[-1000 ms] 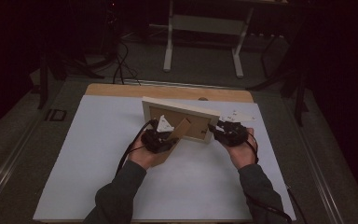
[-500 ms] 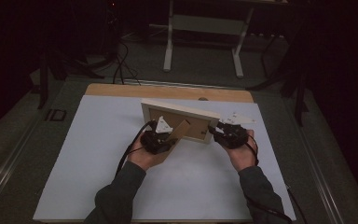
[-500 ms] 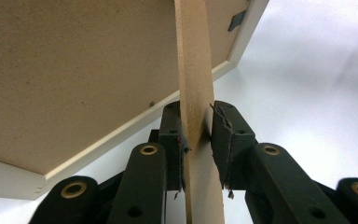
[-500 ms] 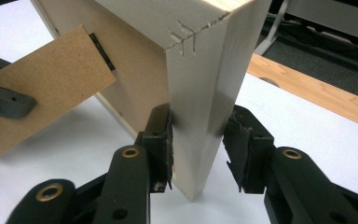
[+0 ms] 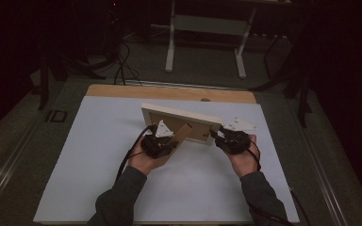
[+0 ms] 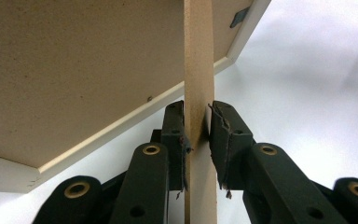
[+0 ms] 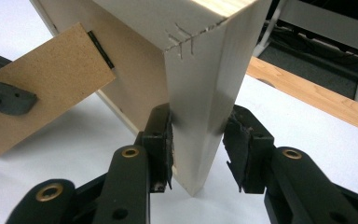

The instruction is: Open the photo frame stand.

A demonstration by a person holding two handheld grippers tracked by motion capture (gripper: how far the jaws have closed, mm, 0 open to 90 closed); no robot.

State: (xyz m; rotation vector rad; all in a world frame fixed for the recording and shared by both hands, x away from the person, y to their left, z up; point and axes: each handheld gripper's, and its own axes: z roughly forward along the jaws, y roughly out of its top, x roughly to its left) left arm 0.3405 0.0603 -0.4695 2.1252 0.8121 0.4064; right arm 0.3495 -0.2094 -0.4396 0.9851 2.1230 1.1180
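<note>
Picture frame (image 5: 181, 123) upright on white worktop (image 5: 99, 155), back side toward the person, just short of the worktop's wooden far strip (image 5: 122, 90)

Left claw (image 6: 196, 135) at frame's near side, toward its left half, astride the brown fold-out stand leg (image 6: 198, 70) hinged to the frame back; jaws just been closing, leg edge between them. Left pad touching the leg, right pad with a sliver of gap, so narrow but not clamped as far as visible

Right claw (image 7: 198, 140) at frame's right end, straddling the pale wood corner (image 7: 205, 84). Left pad against the wood, right pad just clear of it; half-wide, no firm grip visible

Stand leg swung out from frame back, angled toward left claw. Frame's bottom corner resting on worktop between right claw's jaws
</note>
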